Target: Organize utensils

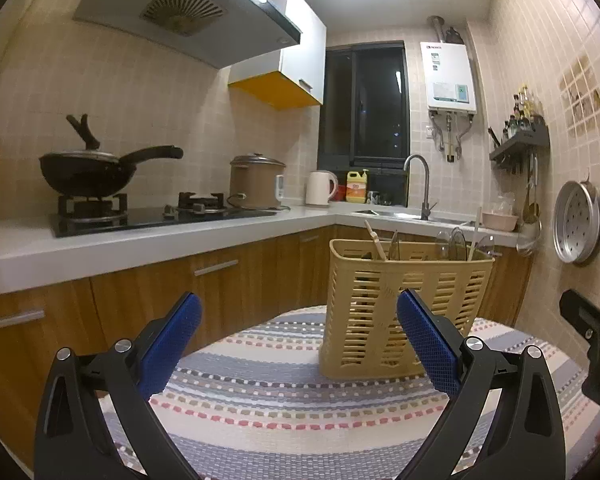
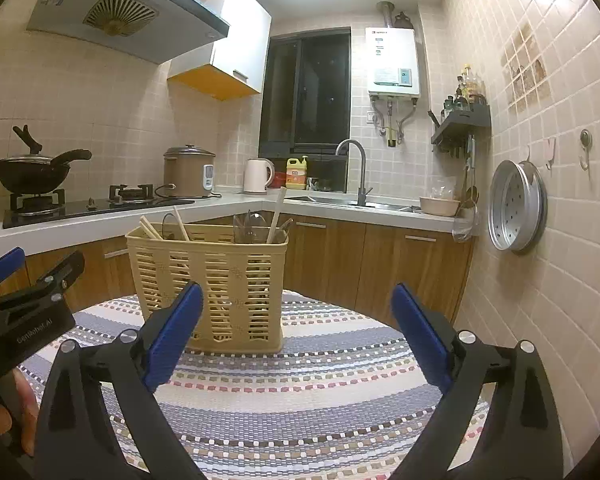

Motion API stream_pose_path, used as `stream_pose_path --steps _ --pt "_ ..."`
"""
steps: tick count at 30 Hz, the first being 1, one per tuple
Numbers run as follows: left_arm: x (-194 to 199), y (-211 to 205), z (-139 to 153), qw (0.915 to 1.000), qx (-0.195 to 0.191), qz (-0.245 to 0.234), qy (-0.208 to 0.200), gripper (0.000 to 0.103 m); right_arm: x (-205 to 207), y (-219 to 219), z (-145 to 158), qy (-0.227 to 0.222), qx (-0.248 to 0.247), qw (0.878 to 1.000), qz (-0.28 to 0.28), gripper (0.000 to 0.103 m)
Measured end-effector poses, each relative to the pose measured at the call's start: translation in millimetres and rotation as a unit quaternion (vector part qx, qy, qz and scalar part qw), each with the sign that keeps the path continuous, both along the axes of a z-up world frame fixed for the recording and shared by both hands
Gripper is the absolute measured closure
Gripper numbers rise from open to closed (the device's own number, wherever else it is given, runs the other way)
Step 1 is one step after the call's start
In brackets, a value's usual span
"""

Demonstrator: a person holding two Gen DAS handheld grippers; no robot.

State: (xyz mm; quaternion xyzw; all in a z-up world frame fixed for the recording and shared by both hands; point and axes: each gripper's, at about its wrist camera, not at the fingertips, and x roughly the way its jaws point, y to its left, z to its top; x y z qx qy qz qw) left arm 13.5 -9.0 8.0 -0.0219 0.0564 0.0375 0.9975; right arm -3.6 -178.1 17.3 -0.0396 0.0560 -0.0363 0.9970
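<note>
A tan slotted plastic utensil basket (image 1: 364, 308) stands upright on a round table with a striped woven cloth (image 1: 268, 392). Chopsticks (image 1: 374, 240), spoons (image 1: 456, 242) and other utensils stick up out of it. My left gripper (image 1: 298, 316) is open and empty, low over the cloth, with the basket just beyond its right finger. In the right wrist view the same basket (image 2: 236, 276) stands ahead and left, with chopsticks (image 2: 278, 216) upright inside. My right gripper (image 2: 296, 312) is open with nothing between its blue pads; the left gripper (image 2: 16, 284) shows at the left edge.
An L-shaped white counter (image 1: 180, 240) runs behind the table, carrying a stove with a black pan (image 1: 88, 172), a rice cooker (image 1: 256, 182), a kettle (image 1: 320, 188) and a sink (image 1: 404, 214). A metal steamer tray (image 2: 516, 206) hangs on the tiled right wall. A hand (image 2: 8, 416) shows lower left.
</note>
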Motion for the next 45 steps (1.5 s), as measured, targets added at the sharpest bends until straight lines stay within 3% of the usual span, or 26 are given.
stream_pose_path --steps 19,45 --pt "3 -4 -4 0.9997 0.019 0.008 0.015 0.008 11 -11 -4 0.033 0.021 0.999 -0.011 0.009" --pt "5 -4 -3 0.9996 0.013 -0.003 0.025 0.008 13 -13 -7 0.038 0.026 0.999 -0.017 0.008"
